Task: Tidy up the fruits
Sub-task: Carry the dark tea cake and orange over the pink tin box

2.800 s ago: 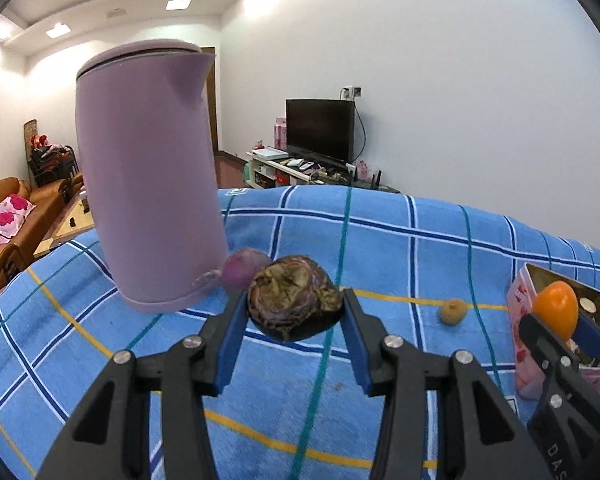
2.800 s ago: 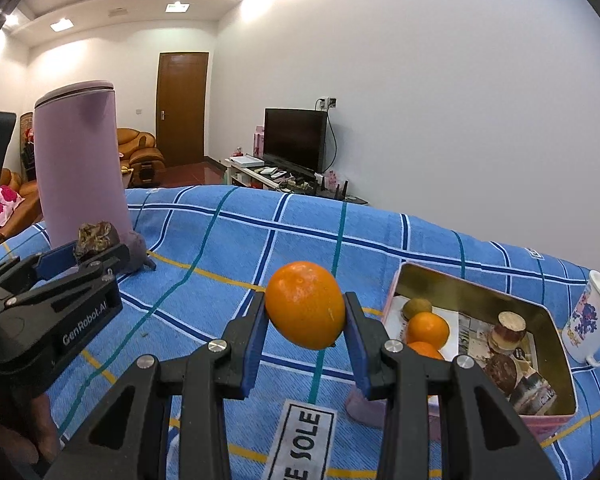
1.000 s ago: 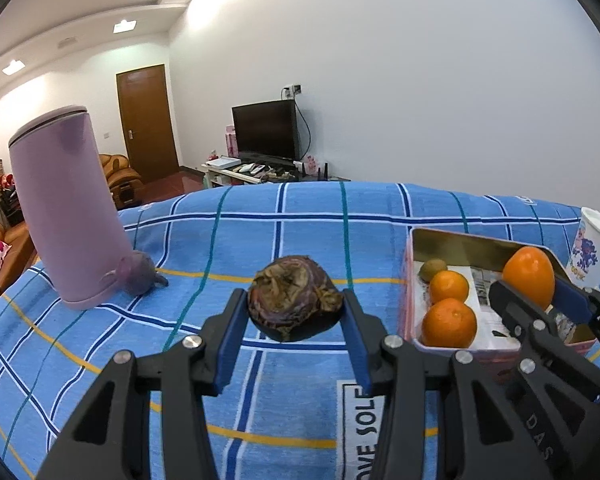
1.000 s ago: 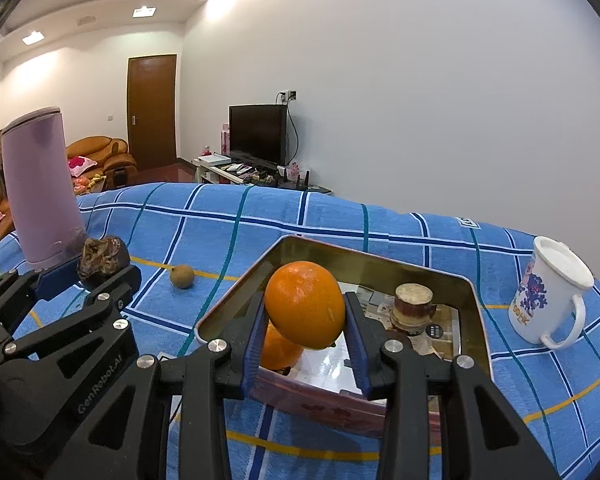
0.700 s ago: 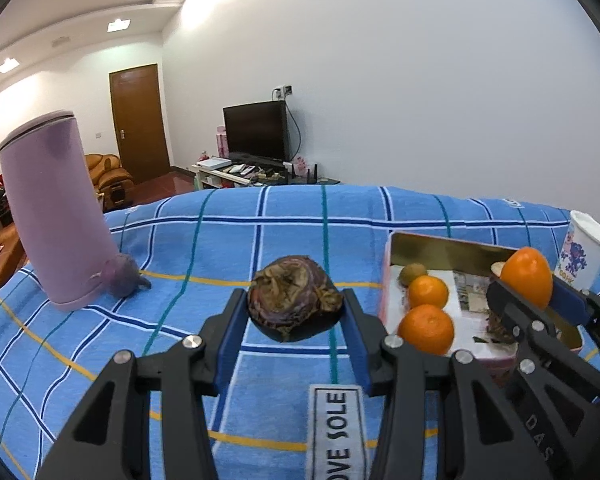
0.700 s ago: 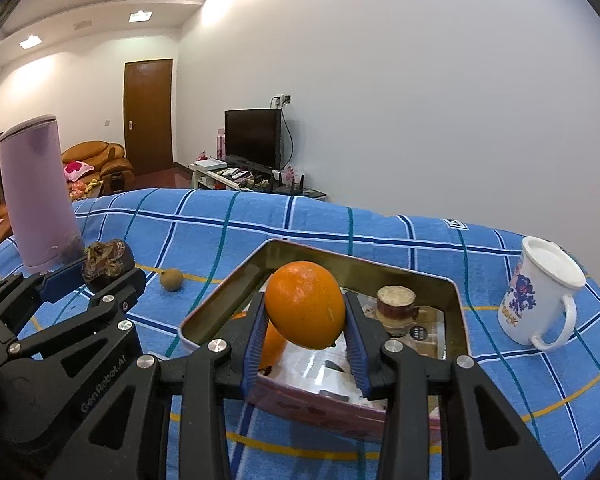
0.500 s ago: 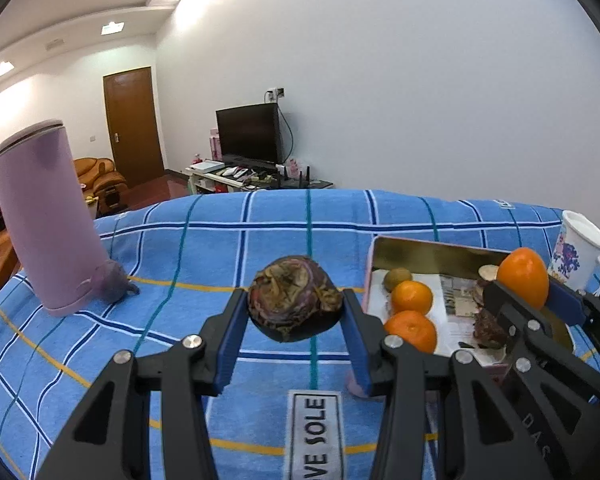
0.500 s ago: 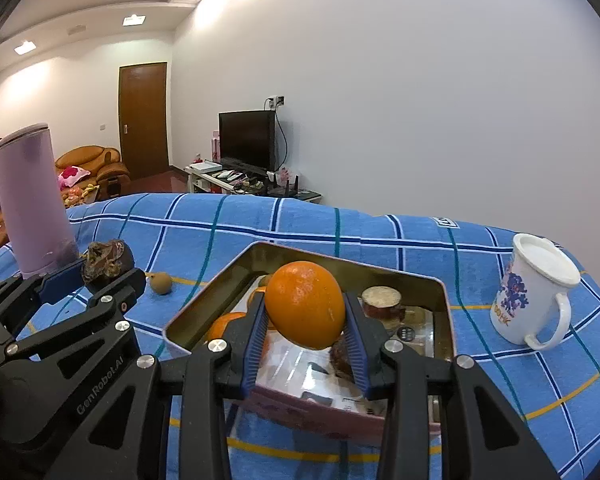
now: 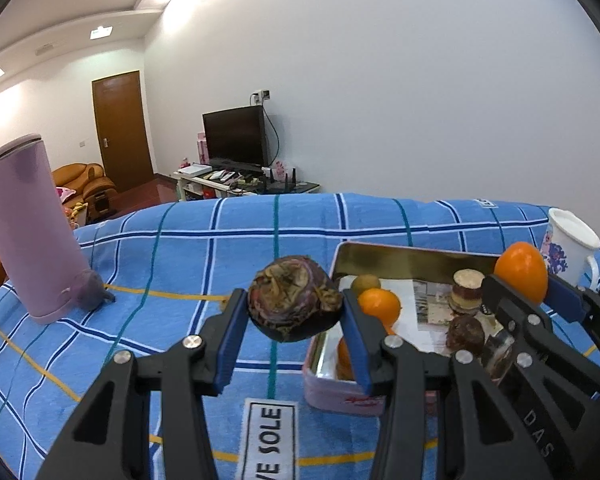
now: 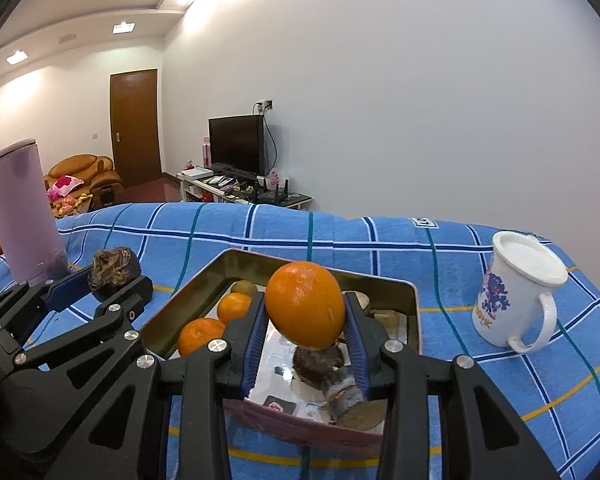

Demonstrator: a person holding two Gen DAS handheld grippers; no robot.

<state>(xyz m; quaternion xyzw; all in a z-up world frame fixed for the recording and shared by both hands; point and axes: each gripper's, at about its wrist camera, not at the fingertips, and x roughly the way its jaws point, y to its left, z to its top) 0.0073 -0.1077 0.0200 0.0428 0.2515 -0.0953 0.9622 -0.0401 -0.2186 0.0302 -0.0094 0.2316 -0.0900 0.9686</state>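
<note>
The left tongs [image 9: 295, 312] are closed on a dark, wrinkled purple fruit [image 9: 294, 303], its blue pads pressing both sides, and hold it in the air just to the left of a shallow metal tin [image 9: 404, 255] that sits on a worktop covered by a blue checked cloth [image 9: 204, 248]. The right tongs [image 10: 305, 330] are clamped on an orange [image 10: 305, 304] and hold it above the tin's open interior. Inside the tin lie two smaller oranges [image 10: 219, 318], a brownish-green kiwi-like fruit [image 10: 244, 288], another dark wrinkled fruit [image 10: 318, 362] under the held orange, and a small round jar [image 9: 467, 291] towards the far side, all on printed paper. A white mug with a blue print [image 10: 514, 296] stands on the cloth to the right of the tin, apart from it. A tall lilac kettle [image 9: 28, 228] stands well to the left, near the cloth's edge.
</note>
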